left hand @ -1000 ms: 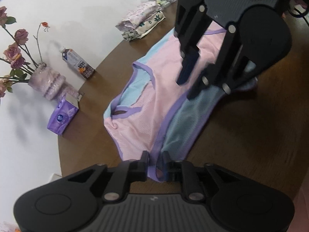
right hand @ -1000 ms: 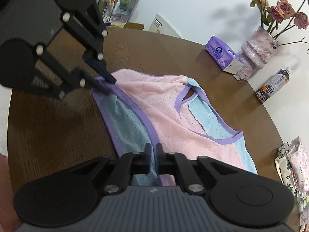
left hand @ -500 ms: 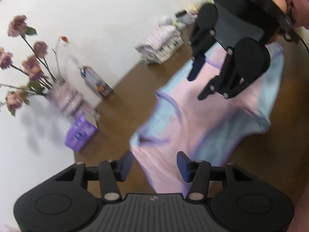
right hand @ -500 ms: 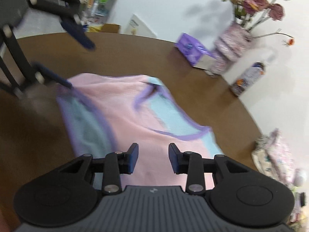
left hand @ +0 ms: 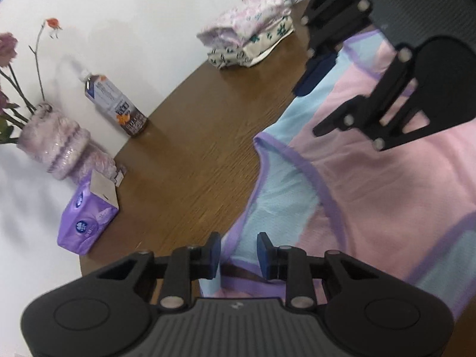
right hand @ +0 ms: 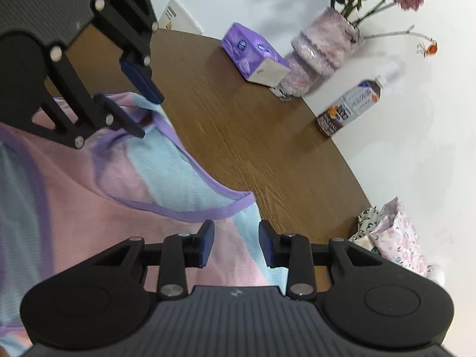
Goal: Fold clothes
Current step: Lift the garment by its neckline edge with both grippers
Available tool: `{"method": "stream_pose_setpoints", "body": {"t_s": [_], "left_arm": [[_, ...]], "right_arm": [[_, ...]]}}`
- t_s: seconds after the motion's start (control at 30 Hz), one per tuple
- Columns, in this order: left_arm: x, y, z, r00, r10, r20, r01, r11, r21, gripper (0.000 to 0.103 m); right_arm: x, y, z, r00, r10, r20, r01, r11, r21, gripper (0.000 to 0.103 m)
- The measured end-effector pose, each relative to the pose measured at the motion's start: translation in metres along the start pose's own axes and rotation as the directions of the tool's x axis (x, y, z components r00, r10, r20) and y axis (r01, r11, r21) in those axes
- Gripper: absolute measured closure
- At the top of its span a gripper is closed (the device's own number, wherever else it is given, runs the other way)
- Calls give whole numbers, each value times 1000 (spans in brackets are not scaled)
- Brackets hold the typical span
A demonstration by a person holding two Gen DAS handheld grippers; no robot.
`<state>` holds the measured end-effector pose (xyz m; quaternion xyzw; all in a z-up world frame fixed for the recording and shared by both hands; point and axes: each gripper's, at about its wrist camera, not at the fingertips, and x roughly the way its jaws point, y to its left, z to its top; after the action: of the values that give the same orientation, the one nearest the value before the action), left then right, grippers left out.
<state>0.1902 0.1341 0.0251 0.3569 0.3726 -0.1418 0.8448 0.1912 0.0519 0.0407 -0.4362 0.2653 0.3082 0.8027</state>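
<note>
A round wooden table [left hand: 193, 136] by a white wall. Nearest, both claws, left [left hand: 238, 251] and right [right hand: 236, 245], now gape empty over the top's [left hand: 386, 184] purple-trimmed edge, having dropped the hem pinched a second ago. That fold looks laid; a folded pile [left hand: 250, 32] sits far off.

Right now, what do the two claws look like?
Both look the same. The left claw and right claw are matte black, with a ribbed grey body, two round black discs at the sides, silver bolts on the linkage bars and dark blue pads on the fingertips. A small pale logo marks each body.
</note>
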Motion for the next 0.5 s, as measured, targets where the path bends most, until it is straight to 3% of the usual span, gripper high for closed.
{"method": "stream_pose_setpoints", "body": {"t_s": [0.07,0.13,0.4,0.5], "left_arm": [[12,3,4,1000,-1,-27,1,1000,6,80],[20,6,6,999,-3,-47,4,1000,19,101],[16,43,22,1000,5,-11,-6,998,-63,101],[32,49,23,999,-28,-46,23,993,-115,100]], "right_arm": [[8,-6,-3,1000,16,1,-16,1000,13,71],[14,-9,-5,999,37,6,-38,999,20,71],[37,-18,-7,996,81,20,-82,996,33,74],[42,-22,-9,996,88,18,-89,995,43,74]]}}
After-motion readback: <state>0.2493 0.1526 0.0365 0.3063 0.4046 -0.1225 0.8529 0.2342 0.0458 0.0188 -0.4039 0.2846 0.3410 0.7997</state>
